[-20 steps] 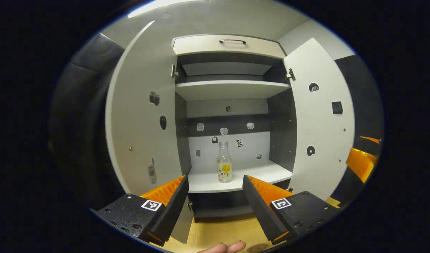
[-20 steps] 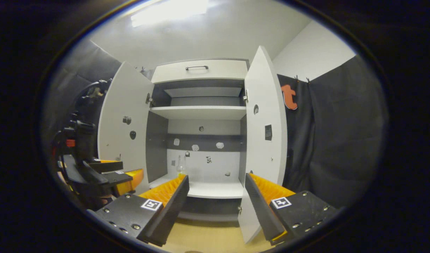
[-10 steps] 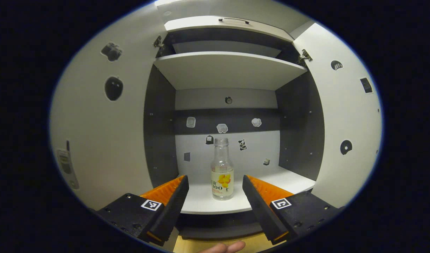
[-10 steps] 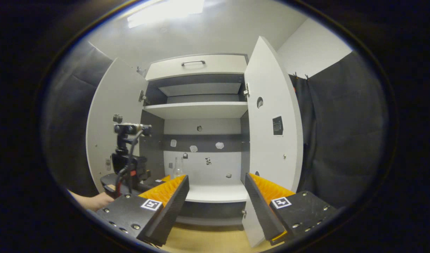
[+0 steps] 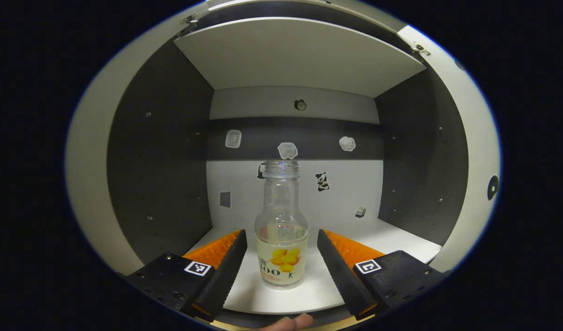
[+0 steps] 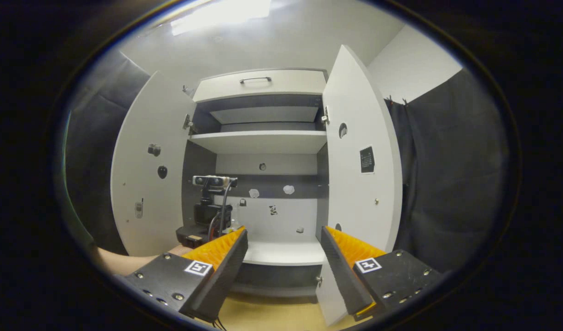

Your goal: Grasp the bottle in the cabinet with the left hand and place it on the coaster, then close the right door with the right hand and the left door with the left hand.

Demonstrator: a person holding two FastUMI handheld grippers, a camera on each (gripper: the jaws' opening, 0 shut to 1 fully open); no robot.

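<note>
Now my left hand-held gripper (image 5: 281,264) has come right up to the cabinet: over the last second the clear plastic bottle with the yellow fruit label (image 5: 281,239) has grown from a small shape far back on the lower white cabinet shelf (image 5: 392,239) to a large one standing upright between my two fingers. The fingers are spread wide, one on each side of the bottle, with a visible gap on both sides, so nothing is gripped yet. In the left gripper view the two doors have slid out to the edges, which tells me I am now inside the opening.

From the right gripper view, the left hand-held gripper and its camera mast sit at the left of the shelf opening, in front of the bottle. My right hand-held gripper (image 6: 284,271) hangs back from the cabinet, fingers apart and holding nothing, facing the open white right door (image 6: 359,165) (its turn comes later). The open white left door (image 6: 148,170) swings out wide on the other side.

I judge the approach is nearly done; the next step looks like a little more reach, then closing on the bottle's body. I cannot see the coaster here.
</note>
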